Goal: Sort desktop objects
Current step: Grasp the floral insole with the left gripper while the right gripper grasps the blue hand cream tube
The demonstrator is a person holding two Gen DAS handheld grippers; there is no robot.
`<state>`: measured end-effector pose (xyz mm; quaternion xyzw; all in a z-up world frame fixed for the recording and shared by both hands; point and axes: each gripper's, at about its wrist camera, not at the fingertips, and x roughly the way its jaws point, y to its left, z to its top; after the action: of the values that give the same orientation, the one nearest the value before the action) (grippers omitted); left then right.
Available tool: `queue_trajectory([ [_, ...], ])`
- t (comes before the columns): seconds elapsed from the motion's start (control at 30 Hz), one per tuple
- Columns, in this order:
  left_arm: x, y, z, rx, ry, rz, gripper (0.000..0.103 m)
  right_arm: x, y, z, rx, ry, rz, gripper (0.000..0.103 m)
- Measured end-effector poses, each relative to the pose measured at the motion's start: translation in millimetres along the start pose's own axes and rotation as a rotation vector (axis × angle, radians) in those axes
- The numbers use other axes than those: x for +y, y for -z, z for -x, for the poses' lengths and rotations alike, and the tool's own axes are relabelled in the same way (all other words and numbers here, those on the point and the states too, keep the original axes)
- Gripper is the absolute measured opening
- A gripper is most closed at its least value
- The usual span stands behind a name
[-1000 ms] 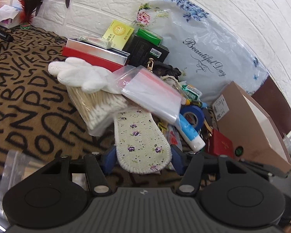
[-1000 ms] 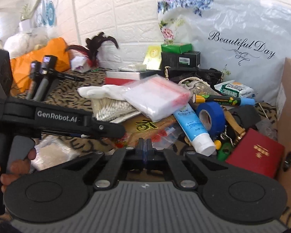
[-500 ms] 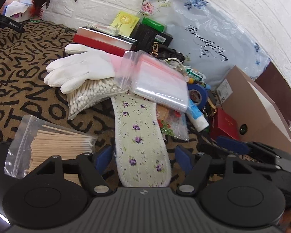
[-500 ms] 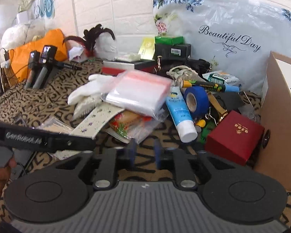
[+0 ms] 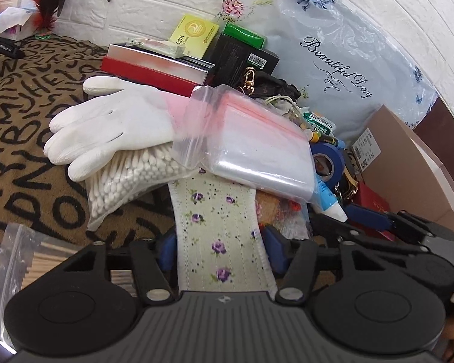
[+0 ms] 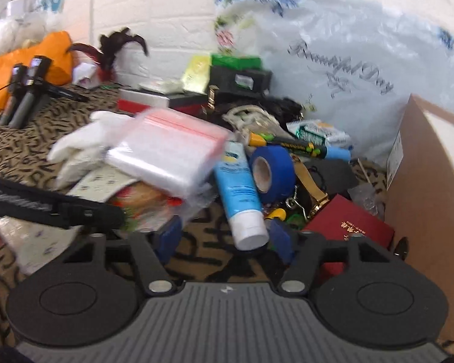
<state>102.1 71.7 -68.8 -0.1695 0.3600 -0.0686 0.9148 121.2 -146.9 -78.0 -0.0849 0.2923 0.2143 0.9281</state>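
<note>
A floral insole (image 5: pixel 215 211) runs out from under the pile and lies between my left gripper's (image 5: pixel 219 251) blue pads. The jaws are closing and the pads meet both edges of the insole. A white glove (image 5: pixel 112 127), a bag of cotton swabs (image 5: pixel 136 172) and a pack of zip bags (image 5: pixel 251 145) lie over the insole's far end. My right gripper (image 6: pixel 227 239) hangs low over the cloth, its jaws opening. The white cap of a blue tube (image 6: pixel 239 187) sits between the right pads, close to the right one, and neither pad presses on it. The right wrist view is blurred.
A blue tape roll (image 6: pixel 272 169), a marker (image 6: pixel 299 145), a dark red box (image 6: pixel 348 227) and a cardboard box (image 6: pixel 432 196) crowd the right side. Flat boxes (image 5: pixel 154 66) are stacked at the back by the wall. A bag of wooden sticks (image 5: pixel 12 272) lies front left.
The left gripper slid further along the insole, widened, then closed in on it again. The right gripper went from shut to open and moved in toward the blue tube.
</note>
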Motion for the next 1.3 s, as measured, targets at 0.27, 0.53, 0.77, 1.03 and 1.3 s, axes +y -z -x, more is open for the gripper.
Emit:
queue_trajectory([
  [0.27, -5, -5, -11, 0.000, 0.009, -0.042, 0.066, -10, -12, -34, 0.007, 0.020, -0.013, 0.053],
  [0.53, -9, -6, -6, 0.014, 0.012, -0.048, 0.054, -5, -20, -52, 0.052, -0.010, 0.025, 0.030],
  [0.77, -9, 2, 27, 0.019, 0.077, 0.001, 0.018, -4, -11, -19, 0.063, -0.033, -0.008, 0.029],
  [1.03, -24, 29, 36, 0.067, 0.089, -0.020, 0.019, -19, 4, 45, -0.004, -0.039, -0.094, 0.029],
  [1.3, -31, 31, 18, 0.051, 0.077, 0.049, 0.044, -28, 43, 73, 0.103, -0.066, -0.086, 0.030],
])
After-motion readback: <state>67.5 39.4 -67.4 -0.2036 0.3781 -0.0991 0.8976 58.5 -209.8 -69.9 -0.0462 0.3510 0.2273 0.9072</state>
